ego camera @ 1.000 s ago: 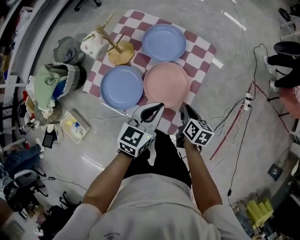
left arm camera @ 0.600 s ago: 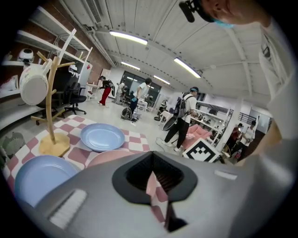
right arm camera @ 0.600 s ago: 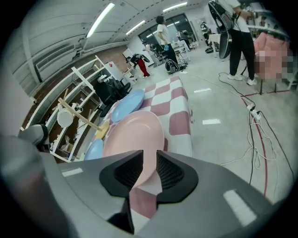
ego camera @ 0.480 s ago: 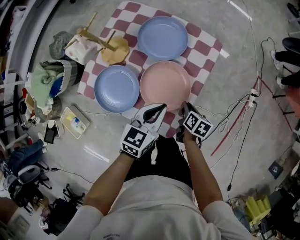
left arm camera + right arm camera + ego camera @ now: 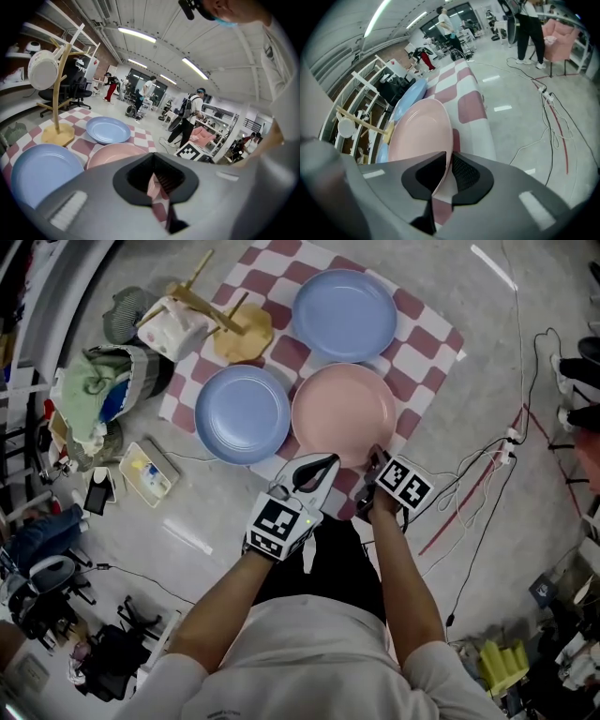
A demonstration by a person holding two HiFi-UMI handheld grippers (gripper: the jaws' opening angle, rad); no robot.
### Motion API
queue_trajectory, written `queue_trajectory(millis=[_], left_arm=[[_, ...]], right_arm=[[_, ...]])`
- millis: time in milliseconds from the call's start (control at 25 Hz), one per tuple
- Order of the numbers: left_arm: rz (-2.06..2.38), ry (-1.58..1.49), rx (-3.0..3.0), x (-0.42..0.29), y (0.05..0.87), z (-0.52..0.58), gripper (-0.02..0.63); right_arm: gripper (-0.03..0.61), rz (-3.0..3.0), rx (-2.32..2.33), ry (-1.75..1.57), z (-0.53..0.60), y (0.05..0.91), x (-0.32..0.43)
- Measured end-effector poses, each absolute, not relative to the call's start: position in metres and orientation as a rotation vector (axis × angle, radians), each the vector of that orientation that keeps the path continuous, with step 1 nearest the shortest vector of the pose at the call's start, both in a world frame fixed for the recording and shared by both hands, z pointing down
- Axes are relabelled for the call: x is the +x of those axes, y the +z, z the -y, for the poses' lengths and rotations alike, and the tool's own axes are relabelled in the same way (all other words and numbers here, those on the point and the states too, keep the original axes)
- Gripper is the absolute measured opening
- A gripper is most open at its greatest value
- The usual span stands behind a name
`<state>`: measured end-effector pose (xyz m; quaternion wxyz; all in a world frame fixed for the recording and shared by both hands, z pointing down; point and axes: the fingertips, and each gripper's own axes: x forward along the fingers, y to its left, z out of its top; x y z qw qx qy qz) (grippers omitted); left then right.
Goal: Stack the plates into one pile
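Observation:
A pink plate (image 5: pixel 342 413) lies on the red-and-white checked cloth (image 5: pixel 417 334) on the floor. One blue plate (image 5: pixel 242 413) sits to its left and another blue plate (image 5: pixel 344 315) beyond it. My right gripper (image 5: pixel 374 457) is at the pink plate's near rim; in the right gripper view the gripper (image 5: pixel 446 161) is shut on that rim, the pink plate (image 5: pixel 419 133) stretching ahead. My left gripper (image 5: pixel 322 463) hovers just left of it over the cloth's near edge, apart from the plate. In the left gripper view the gripper (image 5: pixel 154 180) is shut and holds nothing.
A wooden mug stand (image 5: pixel 242 329) with a white cup on it stands at the cloth's far-left corner. Bags (image 5: pixel 103 399) and a small tray (image 5: pixel 148 491) clutter the floor to the left. Cables (image 5: pixel 469 474) trail across the floor on the right. People stand far off.
My right gripper has edged forward onto the pink plate's near rim. The left gripper has hardly moved. The head view has shifted slightly.

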<state>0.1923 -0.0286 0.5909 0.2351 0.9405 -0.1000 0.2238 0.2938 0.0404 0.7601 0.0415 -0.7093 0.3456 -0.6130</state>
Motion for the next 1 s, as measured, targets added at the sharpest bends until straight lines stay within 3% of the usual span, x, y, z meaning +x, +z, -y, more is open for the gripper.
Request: queue_trajectory(millis=[600,1000], left_arm=[[0.336,0.547,2.603,0.181,0.568,0.034,0.006],[0.449,0.5,2.616,0.155,0.55,0.05,0.006]], right_arm=[[0.034,-0.974,-1.989,-1.788,-0.042,0.728,0.312],[0.035,-1.137,-1.923,-1.78,-0.003,0.691,0.28]])
